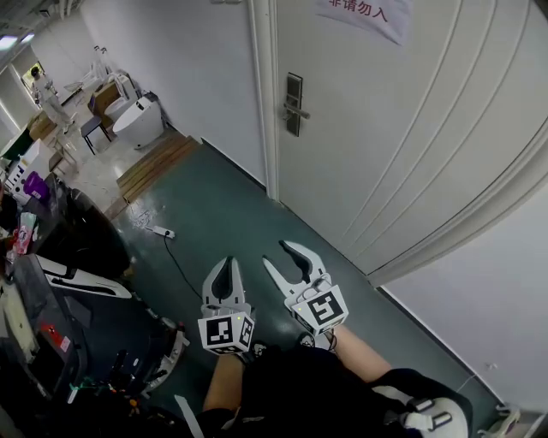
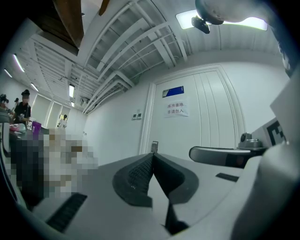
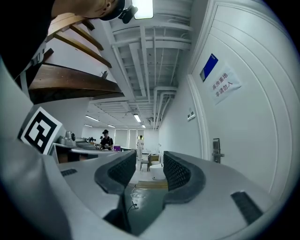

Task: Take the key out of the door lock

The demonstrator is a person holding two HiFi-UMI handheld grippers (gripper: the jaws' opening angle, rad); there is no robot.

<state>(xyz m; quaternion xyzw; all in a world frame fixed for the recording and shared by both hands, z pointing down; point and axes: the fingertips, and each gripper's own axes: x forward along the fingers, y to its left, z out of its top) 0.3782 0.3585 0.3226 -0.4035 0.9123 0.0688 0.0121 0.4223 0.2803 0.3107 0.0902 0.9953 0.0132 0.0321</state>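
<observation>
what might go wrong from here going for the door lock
The door lock is far off and no key can be made out, so aim may miss. The left gripper is shut; only the right gripper is open. A power strip lies on the floor: possible trip.

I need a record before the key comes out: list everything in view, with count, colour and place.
door: one, white, ahead on the right
lock: one, dark plate with silver handle, at the door's left edge; no key can be made out
sign: one, white with print, top of the door
floor: green
power strip: one, white, on the floor
boards: a stack, brown, left of the door
tub: one, white, beyond the boards
left claw: one, white and grey, shut, empty
right claw: one, white and grey, open, empty
</observation>
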